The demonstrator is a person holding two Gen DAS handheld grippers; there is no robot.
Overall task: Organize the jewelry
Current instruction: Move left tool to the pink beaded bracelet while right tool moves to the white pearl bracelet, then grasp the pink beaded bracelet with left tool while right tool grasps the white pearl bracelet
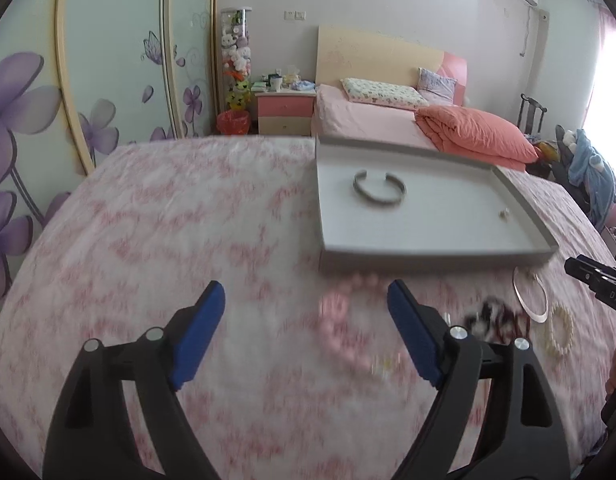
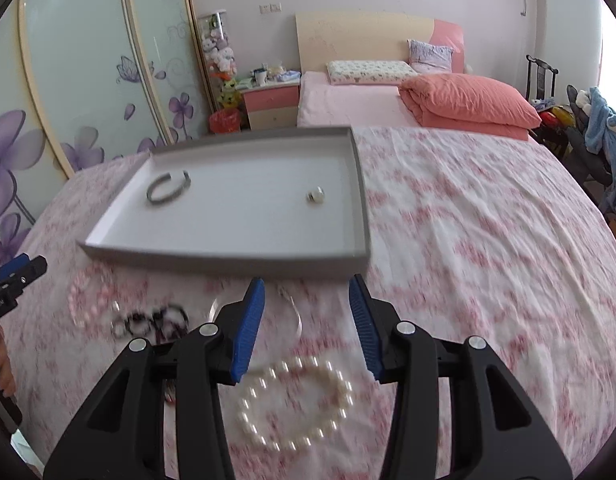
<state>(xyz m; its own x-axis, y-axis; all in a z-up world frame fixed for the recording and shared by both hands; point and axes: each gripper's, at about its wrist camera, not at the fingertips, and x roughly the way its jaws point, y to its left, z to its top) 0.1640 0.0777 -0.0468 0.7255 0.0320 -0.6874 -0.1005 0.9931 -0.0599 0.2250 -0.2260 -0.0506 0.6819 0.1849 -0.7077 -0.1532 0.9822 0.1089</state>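
A grey tray (image 1: 428,254) (image 2: 227,258) lies on the pink floral bedspread. In it are a silver cuff bangle (image 1: 379,189) (image 2: 167,187) and a small ring (image 2: 316,195) (image 1: 504,213). In front of the tray lie a pink bead bracelet (image 1: 340,320) (image 2: 87,298), a dark bead bracelet (image 1: 504,320) (image 2: 151,322), a thin silver bangle (image 1: 528,296) (image 2: 295,312) and a white pearl bracelet (image 2: 295,404) (image 1: 560,330). My left gripper (image 1: 305,300) is open above the pink bracelet. My right gripper (image 2: 308,296) is open, the pearl bracelet below its fingers.
The bedspread (image 2: 488,260) stretches wide to the right of the tray. Behind are a second bed with an orange quilt (image 1: 472,132), a pink nightstand (image 1: 285,114) and a wardrobe with purple flowers (image 1: 27,120).
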